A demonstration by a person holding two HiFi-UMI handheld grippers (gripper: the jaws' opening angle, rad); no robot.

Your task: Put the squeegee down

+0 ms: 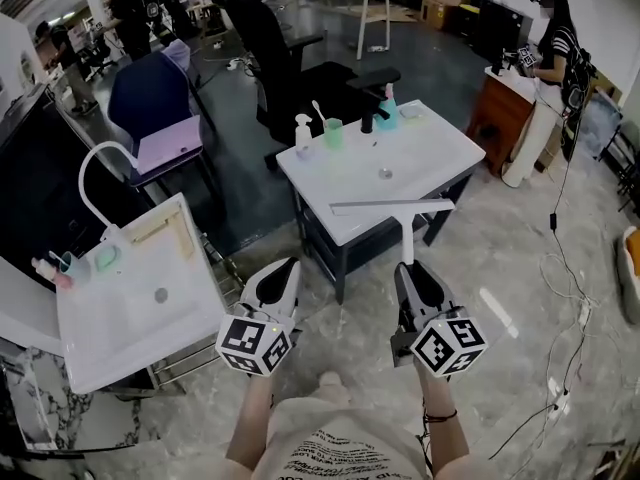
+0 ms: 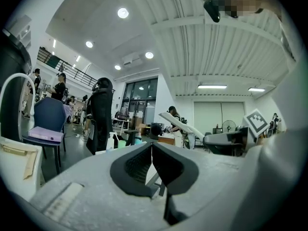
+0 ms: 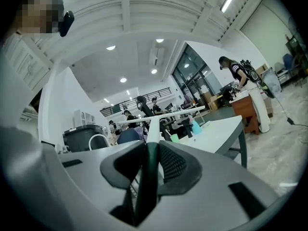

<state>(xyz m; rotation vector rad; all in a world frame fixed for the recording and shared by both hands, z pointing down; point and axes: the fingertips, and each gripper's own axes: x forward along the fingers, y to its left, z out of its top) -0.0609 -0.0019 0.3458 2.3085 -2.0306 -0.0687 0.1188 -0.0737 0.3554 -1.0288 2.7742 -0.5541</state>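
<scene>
While I look down in the head view, my right gripper (image 1: 408, 266) has its jaws clamped on the white handle of the squeegee (image 1: 392, 206), whose long blade lies crosswise over the near edge of the white washbasin top (image 1: 440, 153); whether the blade touches that edge I cannot tell. My left gripper (image 1: 290, 264) hangs beside it over the floor, short of the near left corner, with nothing in it. Along the far edge stand a white spray bottle (image 1: 303, 133), a green cup (image 1: 333, 131), a black tap (image 1: 368, 120) and a teal bottle (image 1: 388, 108). A second washbasin (image 1: 130, 298) sits well apart at the left.

From the left gripper view, my left gripper (image 2: 152, 146) has its dark pads pressed together with nothing between them; the squeegee (image 2: 180, 124) slants past on the right.

From the right gripper view, my right gripper (image 3: 151, 150) pinches the squeegee (image 3: 153, 129) by its handle, dark low down and white above, and the blade runs level above the washbasin top (image 3: 219, 129)
</scene>
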